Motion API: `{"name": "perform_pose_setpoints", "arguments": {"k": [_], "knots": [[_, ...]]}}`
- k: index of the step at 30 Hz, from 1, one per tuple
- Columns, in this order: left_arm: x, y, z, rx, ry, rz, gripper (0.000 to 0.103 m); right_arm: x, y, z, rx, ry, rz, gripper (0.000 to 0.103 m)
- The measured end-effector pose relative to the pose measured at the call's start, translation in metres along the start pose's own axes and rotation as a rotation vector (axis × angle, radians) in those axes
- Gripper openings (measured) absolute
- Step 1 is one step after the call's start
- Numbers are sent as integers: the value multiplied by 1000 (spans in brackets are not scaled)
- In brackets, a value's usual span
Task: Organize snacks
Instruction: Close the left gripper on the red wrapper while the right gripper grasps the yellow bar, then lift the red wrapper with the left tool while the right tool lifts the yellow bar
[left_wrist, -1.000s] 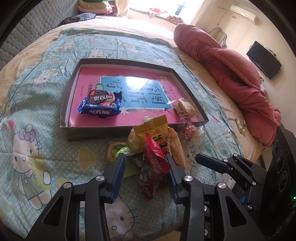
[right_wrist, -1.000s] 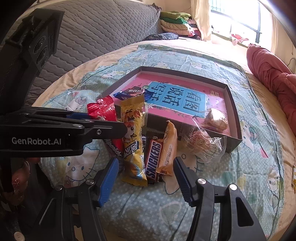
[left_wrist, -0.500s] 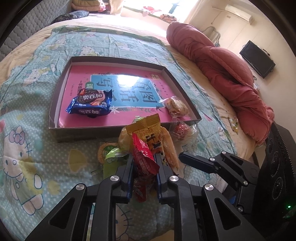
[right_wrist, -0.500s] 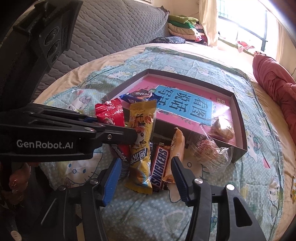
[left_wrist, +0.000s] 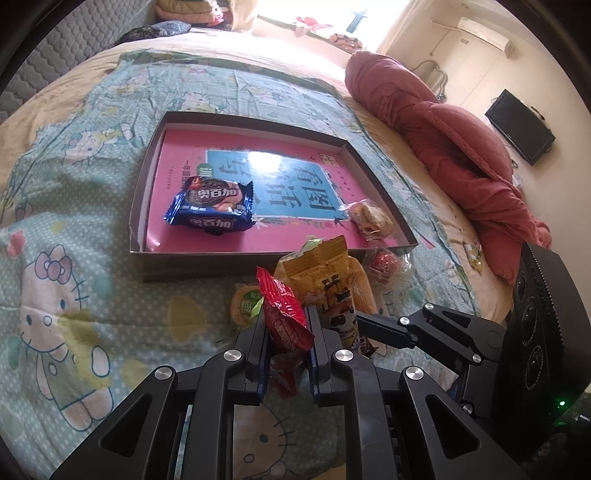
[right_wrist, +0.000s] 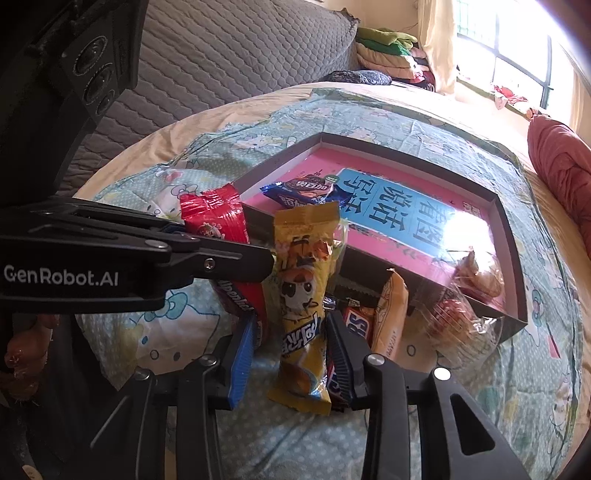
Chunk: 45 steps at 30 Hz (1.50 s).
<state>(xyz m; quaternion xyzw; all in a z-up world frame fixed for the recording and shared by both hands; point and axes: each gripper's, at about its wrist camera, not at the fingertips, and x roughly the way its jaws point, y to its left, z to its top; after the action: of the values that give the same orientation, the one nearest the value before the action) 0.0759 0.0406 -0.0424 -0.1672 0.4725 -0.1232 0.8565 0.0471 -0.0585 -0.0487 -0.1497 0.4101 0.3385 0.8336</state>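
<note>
Two grippers at work over a snack pile on the bed, each on its own packet.

- Left gripper (left_wrist: 286, 332): fingers closed tight on the red packet (left_wrist: 284, 317), which stands upright between them, its crimped top above the fingertips.
- Right gripper (right_wrist: 290, 343): fingers closing around the yellow packet (right_wrist: 301, 295); the packet lies between them, lower half on the sheet, and the pads do not yet look pressed against it.
- Box (left_wrist: 146, 177): shallow, dark-walled, pink book cover as its floor, just beyond the pile. Holds a blue biscuit pack (left_wrist: 212, 206) near the left wall and a clear-wrapped pastry (left_wrist: 371, 218) at the right corner.
- Loose stock beside the yellow packet: Snickers bar (right_wrist: 356, 325), orange packet (right_wrist: 389, 314), clear bag with a red sweet (right_wrist: 448, 317), green-lidded cup (left_wrist: 245, 304).

Handling note, as judgement: let the right fingers finish closing on the packet's middle, clear of the Snickers bar touching its right finger, before lifting. Lift each packet straight up so neighbours are not dragged, carry over the near wall, and set down on bare pink floor apart from the biscuit pack. Crinkly film may slip; grip firmly.
</note>
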Motion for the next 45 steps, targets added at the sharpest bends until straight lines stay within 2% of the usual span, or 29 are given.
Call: {"name": "perform_pose_setpoints", "arguments": {"k": [5,12,24,45], "knots": [[-1,6,0,-18,-3,6,16,5,-2,1,9,0,15,38],[-4,8,-1,-18,-4,7,16,7,3,-2,-22,14,11,18],[-11,1,-5,5,-18,6,17,-8,-16,-6,74,-23,50,17],[-31,-10,-8,33,-49,57,17,-27,-20,-2,84,-82,73,17]]}}
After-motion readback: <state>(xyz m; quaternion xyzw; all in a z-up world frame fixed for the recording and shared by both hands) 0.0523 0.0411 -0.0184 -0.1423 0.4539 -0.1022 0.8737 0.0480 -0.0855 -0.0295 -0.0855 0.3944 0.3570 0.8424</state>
